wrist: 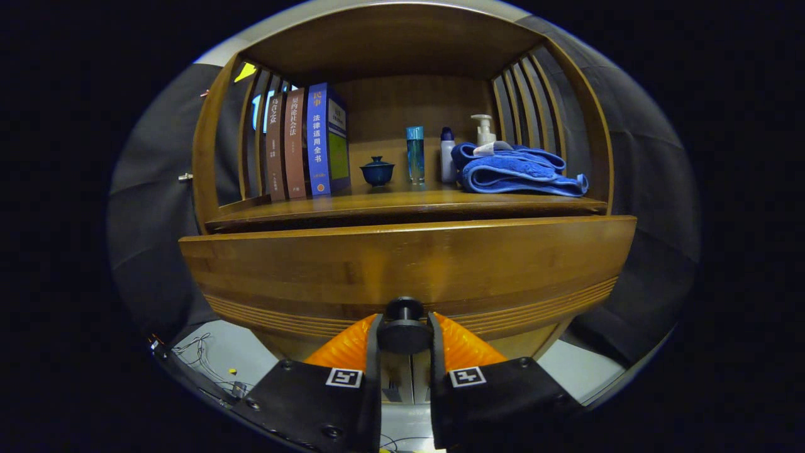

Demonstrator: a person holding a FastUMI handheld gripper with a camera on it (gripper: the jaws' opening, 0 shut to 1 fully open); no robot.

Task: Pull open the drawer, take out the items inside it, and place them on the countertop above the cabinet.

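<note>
A wooden drawer front (409, 264) stands pulled a little way out from under the cabinet's countertop (402, 202). A dark gap shows between them, and the drawer's inside is hidden. My gripper (404, 333) is shut on the drawer's round black knob (404, 327), with one orange finger (352, 346) on each side of it.
On the countertop stand three books (305, 145) at the left, a small blue lidded cup (377, 170), a blue bottle (415, 154), a white bottle (447, 154), a pump bottle (483, 129) and a folded blue towel (519, 171). Slatted wooden sides and a top enclose the shelf. Cables (201, 352) lie on the floor below left.
</note>
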